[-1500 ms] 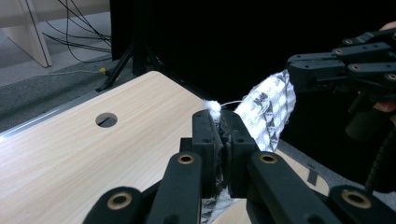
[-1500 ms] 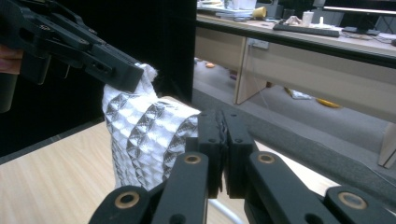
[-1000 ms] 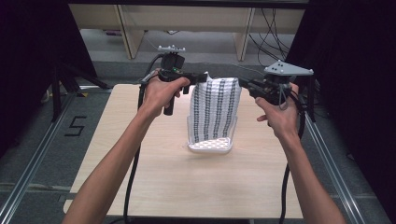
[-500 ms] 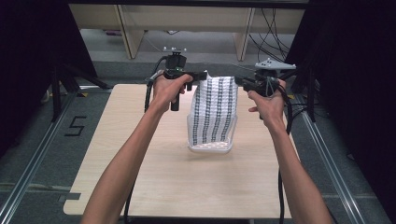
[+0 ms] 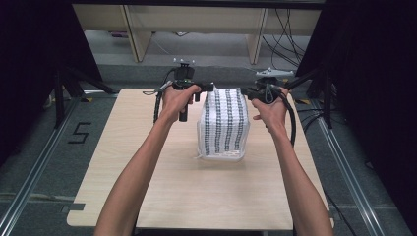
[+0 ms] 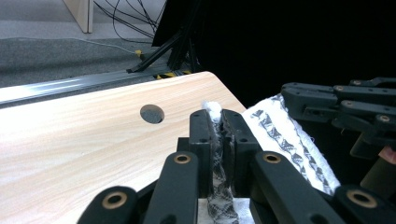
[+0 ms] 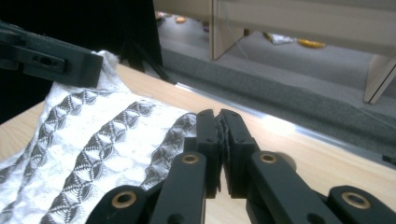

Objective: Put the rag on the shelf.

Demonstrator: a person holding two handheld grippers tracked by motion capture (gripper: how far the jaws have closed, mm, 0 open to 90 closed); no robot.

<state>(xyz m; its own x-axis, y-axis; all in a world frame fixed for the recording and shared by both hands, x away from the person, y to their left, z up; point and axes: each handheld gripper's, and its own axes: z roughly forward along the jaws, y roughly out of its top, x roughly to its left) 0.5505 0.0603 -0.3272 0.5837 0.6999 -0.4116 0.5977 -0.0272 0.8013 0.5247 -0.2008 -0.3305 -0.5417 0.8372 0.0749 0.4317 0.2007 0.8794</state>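
A white cloth [image 5: 223, 123] with dark patterned stripes hangs over the wooden table [image 5: 137, 162], its lower end folded onto the tabletop. My left gripper [image 5: 209, 88] pinches its upper left corner, and my right gripper [image 5: 246, 91] pinches its upper right corner. In the left gripper view the jaws [image 6: 214, 114] clamp a bunched edge of the cloth [image 6: 285, 135]. The right gripper view shows the jaws [image 7: 218, 116] holding a thin edge of the cloth [image 7: 107, 135]. Both pairs of jaws have just eased open slightly, with the cloth still between them.
The table has rounded corners and a round hole [image 6: 152, 113] near its far edge. Metal rails run along both sides of the table [image 5: 34, 167]. Wooden furniture legs [image 5: 130, 34] and cables [image 5: 285, 29] stand on the floor behind. Black curtains hang at both sides.
Both hands have sunk and moved toward the far edge of the table with the cloth. More of the cloth's lower end now rests on the tabletop.
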